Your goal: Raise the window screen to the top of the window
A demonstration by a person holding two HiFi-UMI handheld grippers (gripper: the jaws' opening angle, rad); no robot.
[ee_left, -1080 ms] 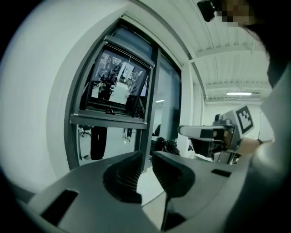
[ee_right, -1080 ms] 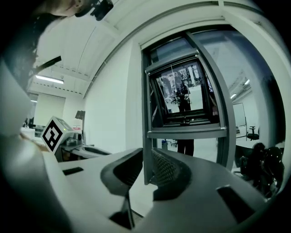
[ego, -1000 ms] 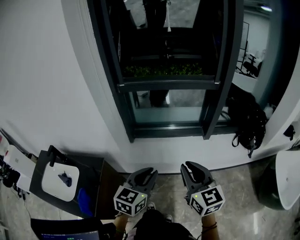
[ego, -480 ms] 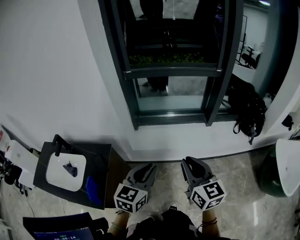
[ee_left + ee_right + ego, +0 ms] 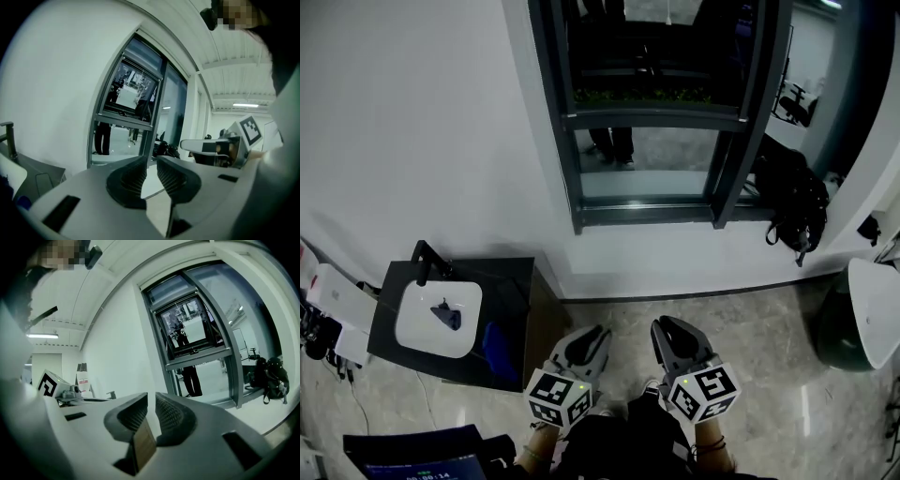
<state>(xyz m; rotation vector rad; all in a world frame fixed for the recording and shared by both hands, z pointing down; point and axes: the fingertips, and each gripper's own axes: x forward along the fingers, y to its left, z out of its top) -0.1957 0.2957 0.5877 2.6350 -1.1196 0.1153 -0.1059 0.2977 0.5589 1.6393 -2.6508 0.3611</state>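
Observation:
The dark-framed window point(image 5: 656, 112) is set in the white wall, at the top of the head view. A horizontal rail point(image 5: 656, 118) crosses it at mid height, with dark panes above and a lighter pane below. Both grippers hang low over the floor, well short of the wall. My left gripper point(image 5: 590, 339) and right gripper point(image 5: 667, 332) are side by side, jaws together, holding nothing. The left gripper view shows its jaws point(image 5: 151, 161) pointing at the window point(image 5: 126, 117). In the right gripper view the jaws point(image 5: 151, 399) also face the window point(image 5: 197, 343) and its rail point(image 5: 199, 357).
A black side table point(image 5: 511, 281) with a white dish point(image 5: 439, 316) stands at the left, close to my left gripper. A black backpack point(image 5: 787, 202) leans on the wall right of the window. A white round object point(image 5: 877, 319) and a dark bin point(image 5: 832, 328) sit at the right.
The view has shifted so the window sits higher and the side table nearer the middle. Both grippers stay low and shut, slightly farther from the wall.

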